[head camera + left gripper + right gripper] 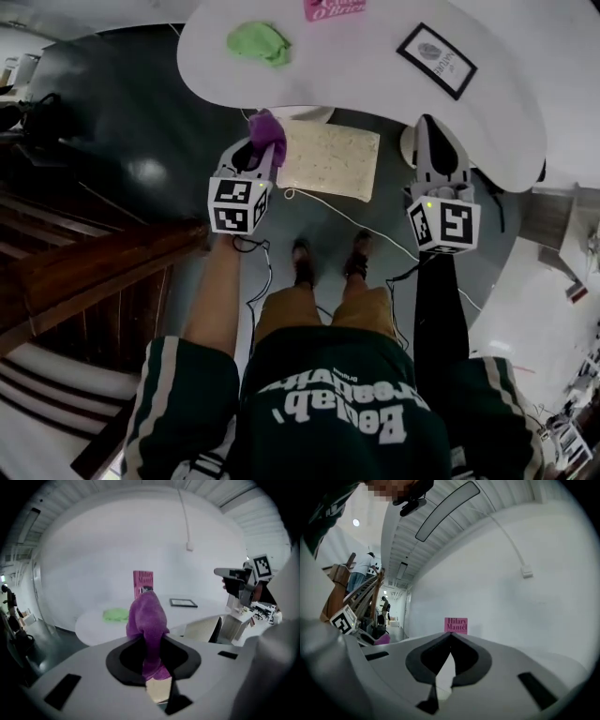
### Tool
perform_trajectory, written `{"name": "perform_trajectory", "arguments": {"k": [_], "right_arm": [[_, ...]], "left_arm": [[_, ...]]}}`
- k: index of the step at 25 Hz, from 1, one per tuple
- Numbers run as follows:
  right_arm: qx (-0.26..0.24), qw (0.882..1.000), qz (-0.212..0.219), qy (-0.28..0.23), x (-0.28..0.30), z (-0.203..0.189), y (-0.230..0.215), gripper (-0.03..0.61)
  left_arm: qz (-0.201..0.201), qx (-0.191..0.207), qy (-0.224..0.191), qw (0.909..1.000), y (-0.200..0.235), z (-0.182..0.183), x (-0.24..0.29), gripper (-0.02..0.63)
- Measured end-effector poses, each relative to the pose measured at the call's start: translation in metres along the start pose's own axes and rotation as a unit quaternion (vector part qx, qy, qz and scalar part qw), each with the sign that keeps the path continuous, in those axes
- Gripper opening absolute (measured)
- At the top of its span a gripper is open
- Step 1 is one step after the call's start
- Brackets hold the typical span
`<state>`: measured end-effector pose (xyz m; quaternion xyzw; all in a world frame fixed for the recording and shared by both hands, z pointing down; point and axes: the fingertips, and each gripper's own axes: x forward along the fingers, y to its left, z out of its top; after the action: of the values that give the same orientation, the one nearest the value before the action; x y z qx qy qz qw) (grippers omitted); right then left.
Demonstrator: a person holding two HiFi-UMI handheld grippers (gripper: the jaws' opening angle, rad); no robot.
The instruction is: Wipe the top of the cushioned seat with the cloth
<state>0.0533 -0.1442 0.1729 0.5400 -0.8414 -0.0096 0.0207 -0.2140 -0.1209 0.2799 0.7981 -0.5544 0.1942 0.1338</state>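
The cushioned seat (328,157) is a beige square pad that stands partly under the white table's near edge. My left gripper (265,141) hangs just left of the seat's left edge, shut on a purple cloth (267,129). In the left gripper view the cloth (147,620) bulges up from between the jaws and hides the tips. My right gripper (429,127) hovers to the right of the seat, over the table's edge. It is shut with nothing in it, and its tips meet in the right gripper view (451,635).
The white round table (375,84) carries a green cloth (258,42), a pink book (333,7) and a black-framed picture (436,59). A wooden staircase (84,272) rises at the left. A white cable (328,211) trails on the grey floor by the person's feet.
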Motion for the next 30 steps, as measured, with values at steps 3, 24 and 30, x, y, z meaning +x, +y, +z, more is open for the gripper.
{"name": "perform_trajectory", "arguments": {"k": [3, 24, 30], "right_arm": [[0.010, 1.000, -0.003, -0.001, -0.016, 0.023, 0.004, 0.009], [-0.035, 0.999, 0.018, -0.036, -0.060, 0.127, 0.043, 0.008], [-0.054, 0.998, 0.014, -0.031, -0.066, 0.133, 0.041, 0.008]], "left_arm": [[0.005, 0.000, -0.066, 0.9978, -0.007, 0.061, -0.038, 0.087], [0.008, 0.056, -0.225, 0.9726, -0.030, 0.214, -0.156, 0.087], [0.016, 0.059, -0.235, 0.9699, -0.032, 0.222, -0.167, 0.087]]}}
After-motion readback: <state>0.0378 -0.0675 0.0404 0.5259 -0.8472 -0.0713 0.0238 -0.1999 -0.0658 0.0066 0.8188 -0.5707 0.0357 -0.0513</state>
